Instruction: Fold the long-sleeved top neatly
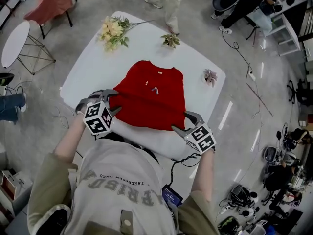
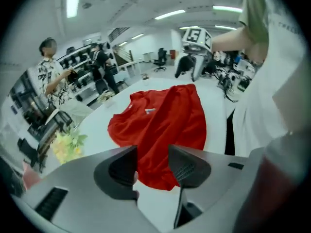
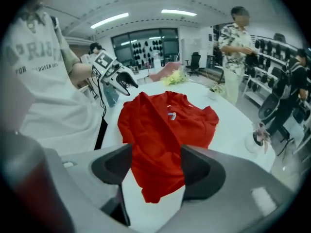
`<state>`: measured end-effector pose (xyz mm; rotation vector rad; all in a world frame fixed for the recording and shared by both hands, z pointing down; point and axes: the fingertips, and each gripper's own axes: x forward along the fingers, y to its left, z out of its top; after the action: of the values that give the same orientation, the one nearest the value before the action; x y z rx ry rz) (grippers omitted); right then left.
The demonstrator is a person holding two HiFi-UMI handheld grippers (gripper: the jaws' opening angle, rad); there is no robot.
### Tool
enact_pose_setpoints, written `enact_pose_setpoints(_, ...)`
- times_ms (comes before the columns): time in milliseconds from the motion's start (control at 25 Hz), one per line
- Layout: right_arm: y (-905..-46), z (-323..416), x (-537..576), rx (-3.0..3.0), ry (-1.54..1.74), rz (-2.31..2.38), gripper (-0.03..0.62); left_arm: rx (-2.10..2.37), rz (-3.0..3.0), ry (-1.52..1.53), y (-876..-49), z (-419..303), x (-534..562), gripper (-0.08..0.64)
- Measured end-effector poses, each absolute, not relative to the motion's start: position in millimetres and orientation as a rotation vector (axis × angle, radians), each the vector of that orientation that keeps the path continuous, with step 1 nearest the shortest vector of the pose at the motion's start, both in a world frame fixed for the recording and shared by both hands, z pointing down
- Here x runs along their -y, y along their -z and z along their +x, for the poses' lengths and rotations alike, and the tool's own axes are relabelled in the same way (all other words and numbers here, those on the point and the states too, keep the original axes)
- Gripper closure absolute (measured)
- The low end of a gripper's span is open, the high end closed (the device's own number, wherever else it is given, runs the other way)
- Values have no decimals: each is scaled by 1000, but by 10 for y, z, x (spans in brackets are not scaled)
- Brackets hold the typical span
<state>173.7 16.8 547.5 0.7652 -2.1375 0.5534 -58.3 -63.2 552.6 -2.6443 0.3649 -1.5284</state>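
On the white table [image 1: 98, 67], the red top [image 1: 154, 99] lay flat near the middle, collar at the far side, sleeves apparently already tucked in. The left gripper [image 1: 115, 102] and right gripper [image 1: 185, 122] stood at the near left and near right corners of the hem. Each had its jaws parted, with cloth showing between them but not pinched. Step judged in hand: the hem-to-collar fold. The next move would call for pinching both corners and carrying the hem evenly toward the collar.
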Motion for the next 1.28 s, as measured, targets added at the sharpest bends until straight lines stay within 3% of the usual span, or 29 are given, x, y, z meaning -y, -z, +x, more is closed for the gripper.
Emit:
enact_pose_setpoints(200, -5951, 1801, -29, 1964, -542, 701, 304, -140, -2408, 1704, -5992, -511, 628, 362)
enact_pose_setpoints(360, -5917, 1843, 25, 1985, -656, 735, 478, -167, -2475, 1666, -5861, -494, 705, 508)
enact_pose_setpoints(400, -5844, 1842, 35, 2009, -669, 753, 527, -208, -2515, 1616, -5740, -476, 743, 512)
enact_pose_setpoints(440, -5761, 1844, 50, 2036, -680, 775, 534, -254, -2556, 1562, -5612, -462, 793, 515)
enact_pose_setpoints(600, -5582, 1975, 225, 2075, -689, 910, 534, -453, -2683, 1426, -5354, -444, 1120, 515)
enact_pose_setpoints(1000, -6198, 2054, 450, 1805, -634, 957, 512, -752, -2595, 1615, -6126, -386, 1513, 462)
enact_pose_setpoints(1160, -6002, 2188, 469, 1870, -636, 1065, 434, -901, -2700, 1532, -5923, -535, 1562, 352)
enact_pose_setpoints(1200, -5912, 2236, 450, 1893, -639, 1099, 388, -946, -2724, 1506, -5832, -600, 1574, 320)
enact_pose_setpoints(1240, -5812, 2273, 412, 1917, -643, 1127, 342, -989, -2745, 1481, -5737, -674, 1572, 306)
enact_pose_setpoints(1280, -5711, 2296, 361, 1941, -642, 1148, 341, -1024, -2758, 1462, -5644, -755, 1555, 300)
